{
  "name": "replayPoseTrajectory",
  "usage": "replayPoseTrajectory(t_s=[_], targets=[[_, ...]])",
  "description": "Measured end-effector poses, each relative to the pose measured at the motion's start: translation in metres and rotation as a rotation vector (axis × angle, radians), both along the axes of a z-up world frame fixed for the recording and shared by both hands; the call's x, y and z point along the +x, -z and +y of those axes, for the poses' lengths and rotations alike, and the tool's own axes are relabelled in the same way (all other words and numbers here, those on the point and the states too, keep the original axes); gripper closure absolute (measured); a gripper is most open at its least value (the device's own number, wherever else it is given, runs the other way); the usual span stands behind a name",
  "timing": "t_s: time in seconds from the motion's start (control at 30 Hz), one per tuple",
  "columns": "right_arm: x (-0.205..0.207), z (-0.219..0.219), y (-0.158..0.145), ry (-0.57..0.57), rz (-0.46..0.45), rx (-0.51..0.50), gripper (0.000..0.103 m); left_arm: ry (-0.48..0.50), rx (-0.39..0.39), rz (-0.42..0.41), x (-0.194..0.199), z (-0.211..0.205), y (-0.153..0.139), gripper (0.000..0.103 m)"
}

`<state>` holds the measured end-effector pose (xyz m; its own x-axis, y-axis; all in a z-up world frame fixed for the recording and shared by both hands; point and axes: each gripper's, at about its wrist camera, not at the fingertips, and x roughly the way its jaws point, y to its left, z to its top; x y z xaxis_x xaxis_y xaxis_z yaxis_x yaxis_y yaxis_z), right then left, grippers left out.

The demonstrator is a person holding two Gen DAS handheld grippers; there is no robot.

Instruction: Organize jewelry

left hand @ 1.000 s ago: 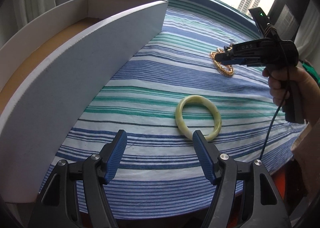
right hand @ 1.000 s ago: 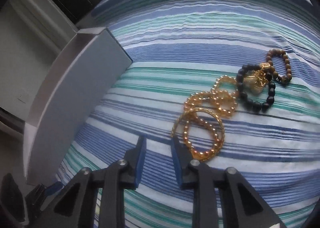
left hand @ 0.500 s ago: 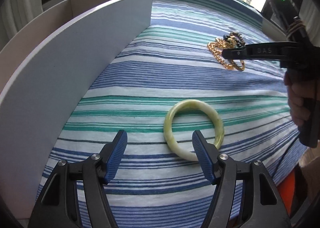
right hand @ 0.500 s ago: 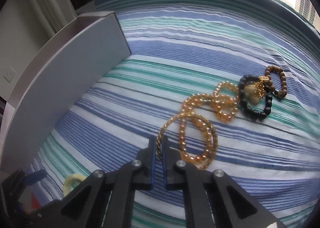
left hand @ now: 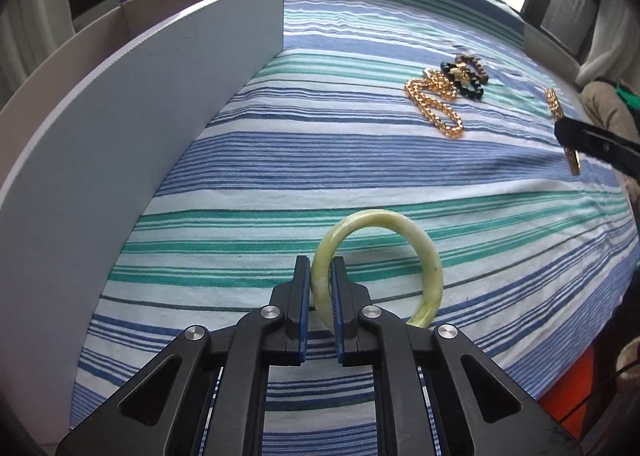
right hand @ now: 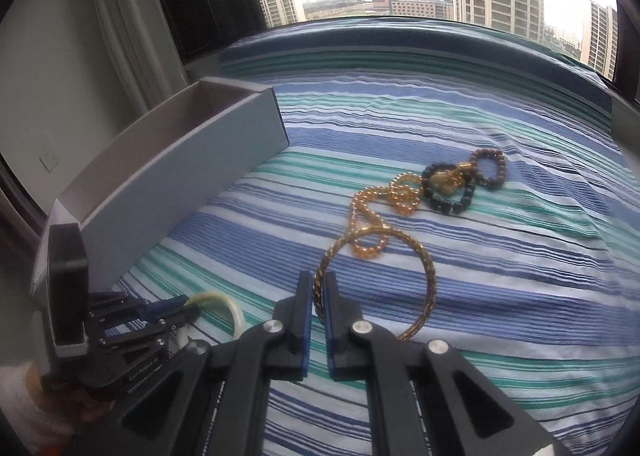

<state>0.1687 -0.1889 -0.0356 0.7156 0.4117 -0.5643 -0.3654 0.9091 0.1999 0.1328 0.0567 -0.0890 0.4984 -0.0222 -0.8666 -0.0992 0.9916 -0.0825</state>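
Observation:
A pale green bangle (left hand: 400, 221) stands tilted on the striped cloth. My left gripper (left hand: 320, 260) is closing, and its blue pads press on the bangle's left rim. The right wrist view shows that gripper (right hand: 188, 306) and the green bangle (right hand: 236, 308) at lower left. My right gripper (right hand: 319, 276) is shut on the near rim of a twisted gold bangle (right hand: 428, 268), which it holds just over the cloth. The gold bangle (left hand: 554, 101) also hangs upright at the right edge of the left wrist view. An open grey box (right hand: 180, 175) lies at the left.
A strand of amber beads (right hand: 372, 207), a black bead bracelet (right hand: 448, 195) and a brown bead bracelet (right hand: 492, 167) lie tangled beyond the gold bangle. The box's long wall (left hand: 160, 95) runs close along my left. The striped cloth (left hand: 360, 159) covers the table.
My left gripper went from wide open to shut on the green bangle's rim. My right gripper closed on the gold bangle and drew it back, away from the bead strand.

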Motion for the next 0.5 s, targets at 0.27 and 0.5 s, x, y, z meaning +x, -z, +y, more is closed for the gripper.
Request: replayPoseTrajectory(t_s=[0.27, 0.5], targets=[[-0.004, -0.017, 0.004, 0.018, 0.022, 0.023, 0.098, -0.027, -0.072, -0.091, -0.012, 0.018, -0.047, 0.095], [-0.006, -0.012, -0.006, 0.005, 0.013, 0.031, 0.098, -0.043, -0.131, -0.132, -0.023, 0.037, -0.079, 0.095]])
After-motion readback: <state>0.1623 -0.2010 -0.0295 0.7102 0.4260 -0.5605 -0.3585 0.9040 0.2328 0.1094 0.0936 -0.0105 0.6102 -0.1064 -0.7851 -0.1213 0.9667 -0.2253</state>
